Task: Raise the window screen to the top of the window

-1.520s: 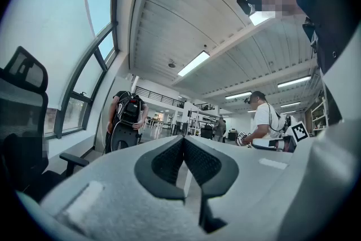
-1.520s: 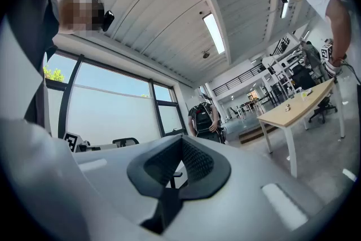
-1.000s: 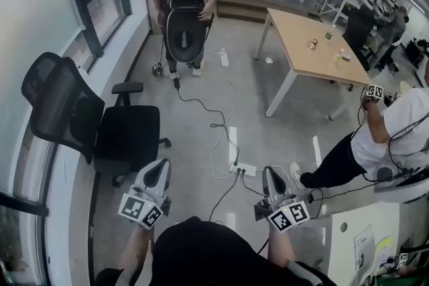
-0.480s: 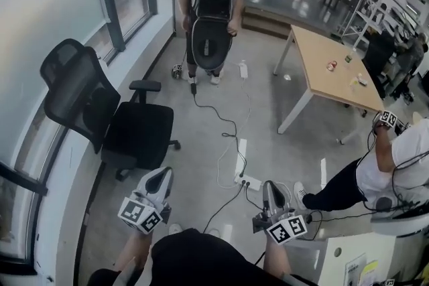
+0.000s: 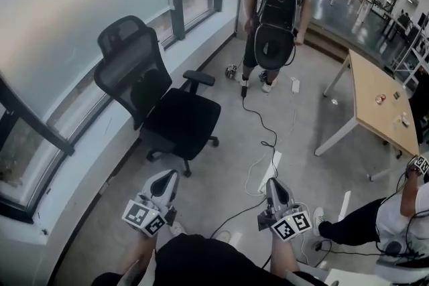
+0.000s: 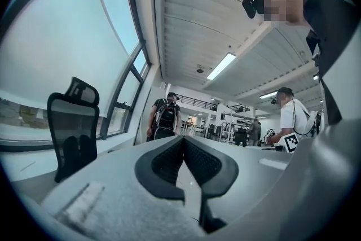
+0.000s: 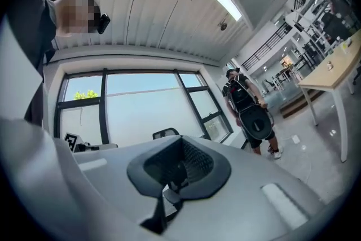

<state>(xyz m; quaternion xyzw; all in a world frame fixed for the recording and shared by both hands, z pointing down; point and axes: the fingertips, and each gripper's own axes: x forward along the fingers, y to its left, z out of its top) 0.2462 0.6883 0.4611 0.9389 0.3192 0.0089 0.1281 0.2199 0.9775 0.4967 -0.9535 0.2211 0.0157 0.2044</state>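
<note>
Open office, grey floor, window wall on the left in head view. The window screen is a pale, frosted-looking flat sheet hanging over the big pane behind the black office chair. Its long axis runs along the wall, lower left to upper right. Bottom edge prob. near the sill, hard to tell. The left gripper and right gripper are both pressed together w/ nothing between, low down, well apart from the screen.
</note>
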